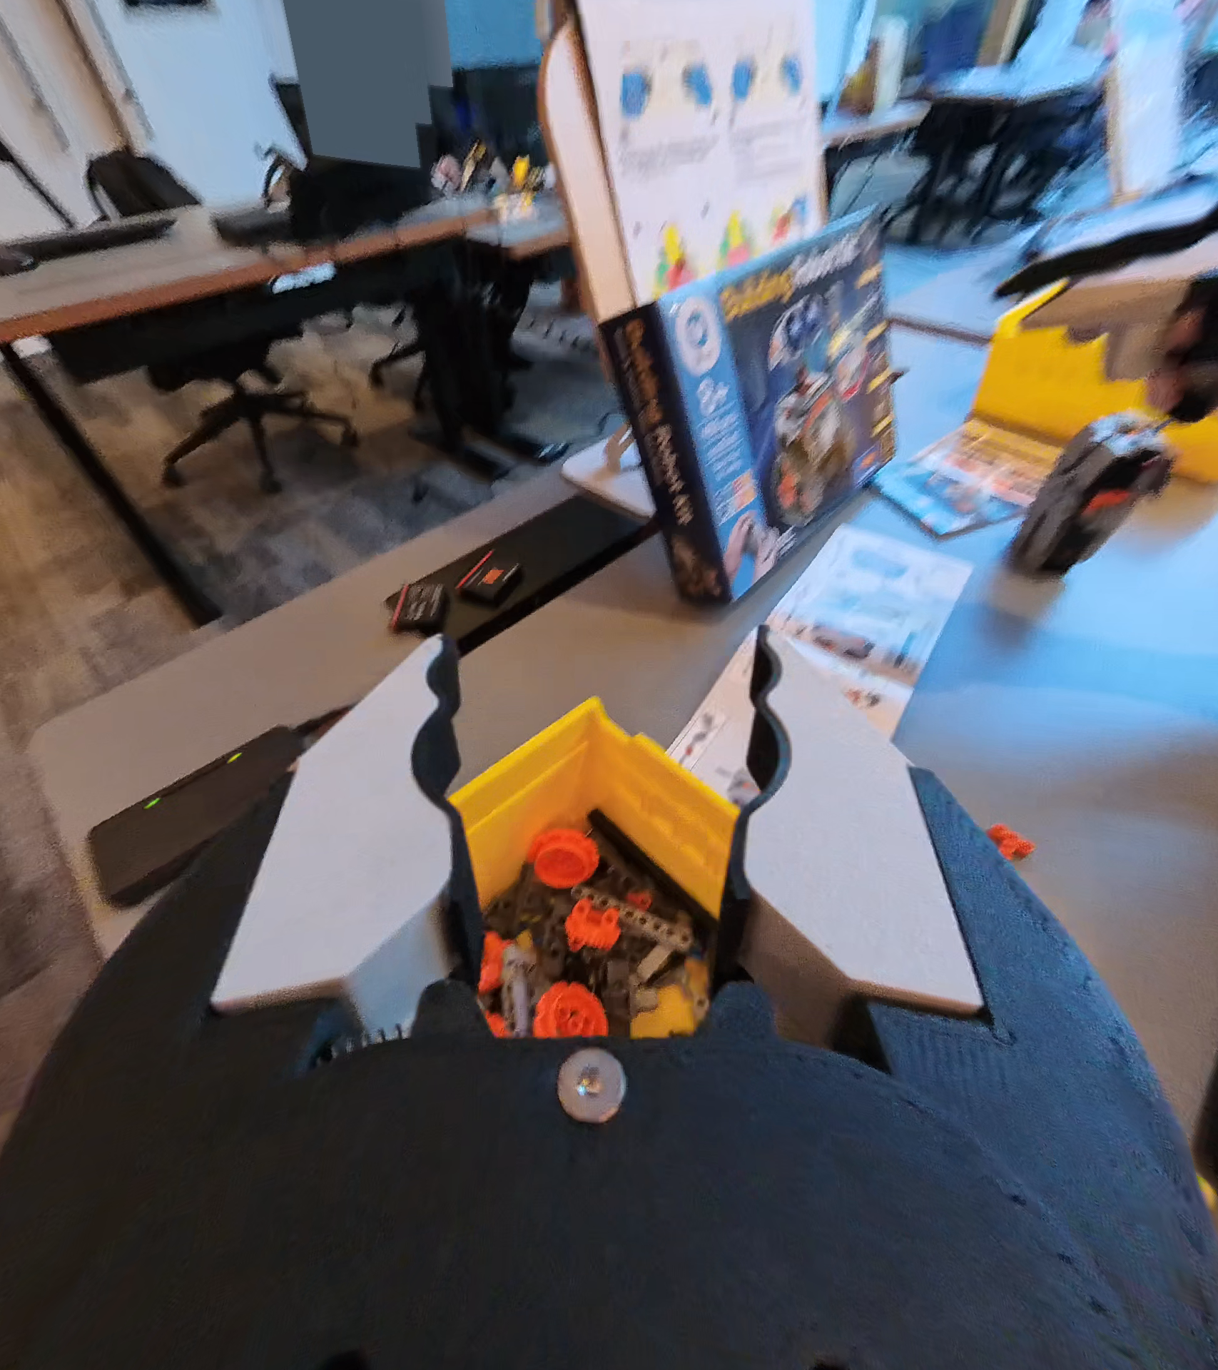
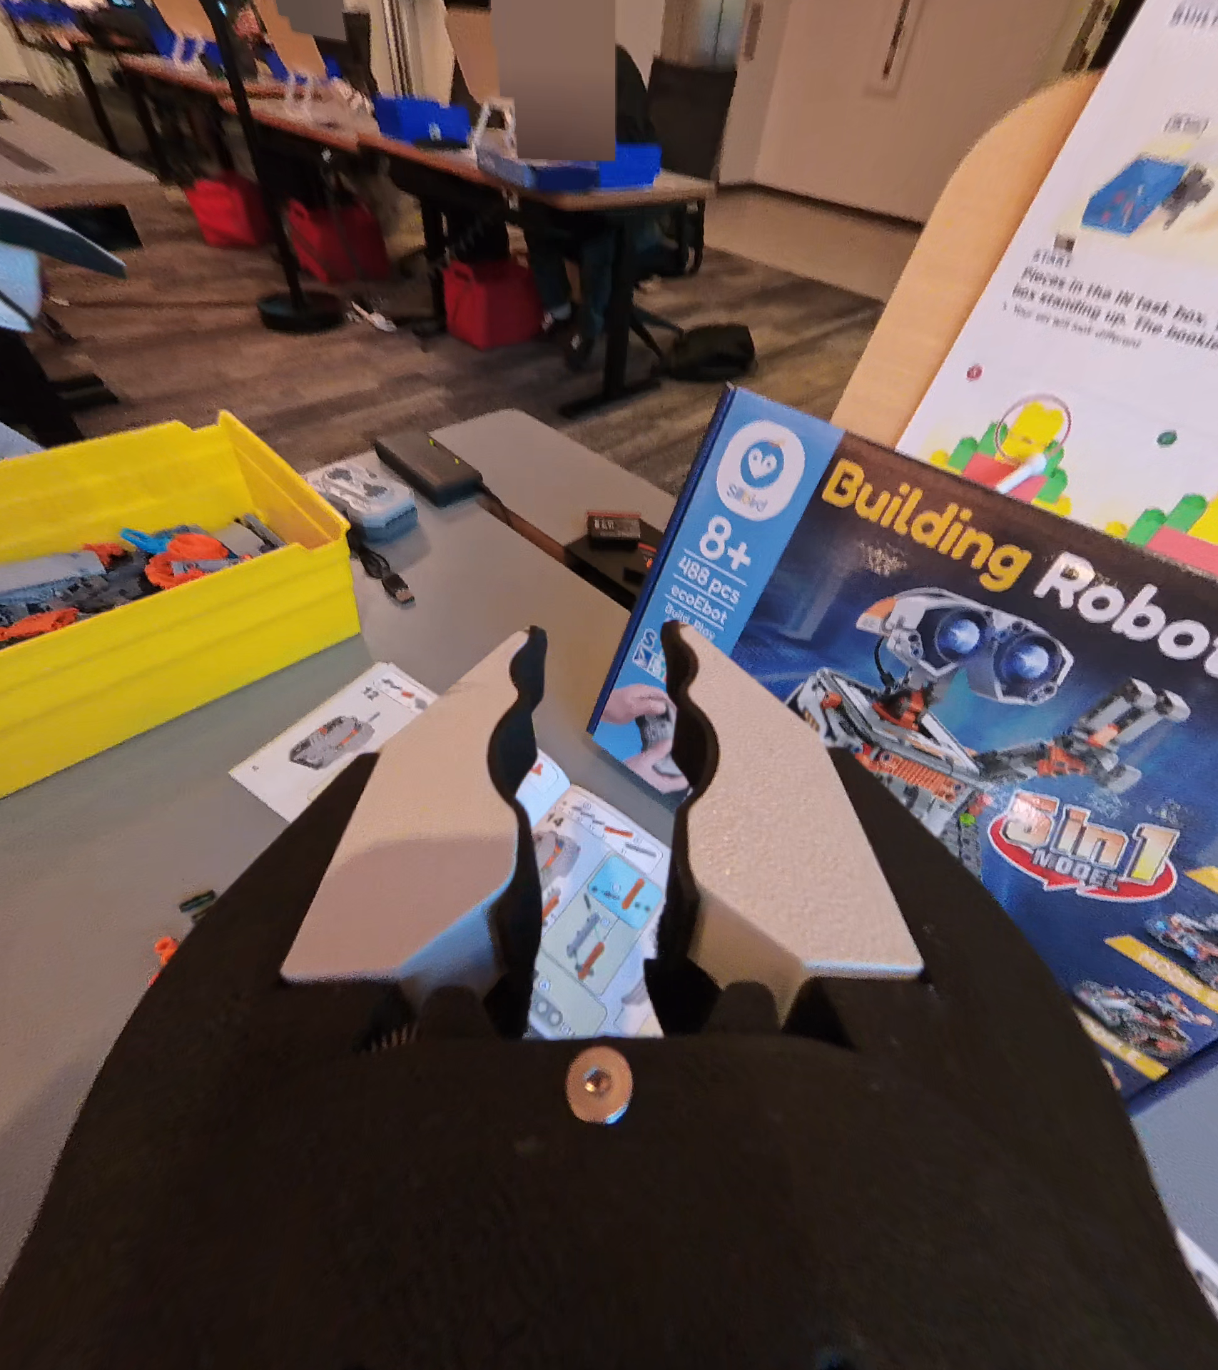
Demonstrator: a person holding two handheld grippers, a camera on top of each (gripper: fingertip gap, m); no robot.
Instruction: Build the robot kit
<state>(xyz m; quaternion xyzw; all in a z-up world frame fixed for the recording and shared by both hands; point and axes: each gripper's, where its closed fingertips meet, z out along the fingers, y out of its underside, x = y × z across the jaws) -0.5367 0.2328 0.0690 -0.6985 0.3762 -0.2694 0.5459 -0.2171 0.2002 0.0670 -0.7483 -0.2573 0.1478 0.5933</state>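
Two hand-held grippers work over a grey worktop in an office-like room.

The left gripper hovers directly above a yellow bin of small building pieces. Its fingers are spread wide apart and grasp nothing. Between them, orange wheels and grey and black beams lie heaped in the bin. A loose orange piece lies on the worktop just right of this gripper. A flat black device with small green lights rests near the worktop's left edge.

The right gripper hangs above an open instruction booklet lying flat on the worktop. Its fingers stand partly apart with a narrow gap, released and empty. Just beyond its tips, a blue toy-robot box stands upright, and a tall white instruction board stands close behind it. To the left in this view sits the same yellow bin, well apart from the right gripper. Beyond the bin lie a grey-and-white controller and a black cable plug.

In the left wrist view, the right gripper appears blurred at the far right, above a dark partly built model standing on the worktop. A second yellow container sits behind that model.
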